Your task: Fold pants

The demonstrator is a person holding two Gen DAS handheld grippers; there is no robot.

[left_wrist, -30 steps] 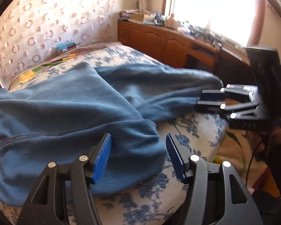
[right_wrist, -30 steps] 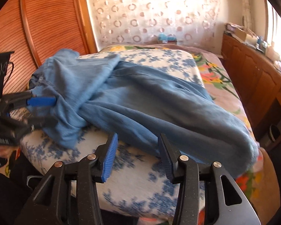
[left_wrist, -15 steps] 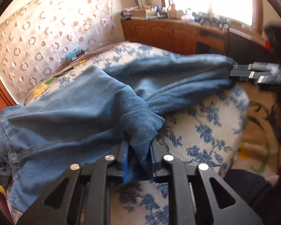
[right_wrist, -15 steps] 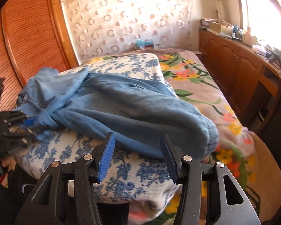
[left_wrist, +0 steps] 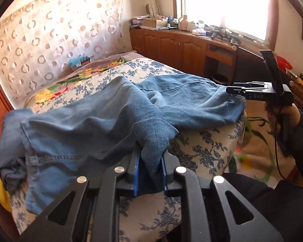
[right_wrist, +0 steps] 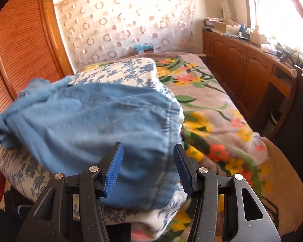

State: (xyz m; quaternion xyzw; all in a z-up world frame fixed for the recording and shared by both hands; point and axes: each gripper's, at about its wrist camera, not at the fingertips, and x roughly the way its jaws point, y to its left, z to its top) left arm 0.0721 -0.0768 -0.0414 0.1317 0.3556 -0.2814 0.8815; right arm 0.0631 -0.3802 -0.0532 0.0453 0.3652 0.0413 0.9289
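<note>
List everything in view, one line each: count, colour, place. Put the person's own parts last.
pants: one, blue denim, spread over the blue-floral blanket
blue-floral blanket: one, white and blue, on the bed under the pants
flowered bedspread: one, grey-pink with yellow and orange flowers, beside the blanket
cabinets: one row, brown wood, under the window
clutter: several items, mixed colours, on the cabinet top
curtain: one, cream with circles, far wall
wardrobe: one, orange-brown, left wall
left claw: black with blue pads, shut on a pinch of pants
right claw: black with blue pads, open, pants edge between the pads
</note>
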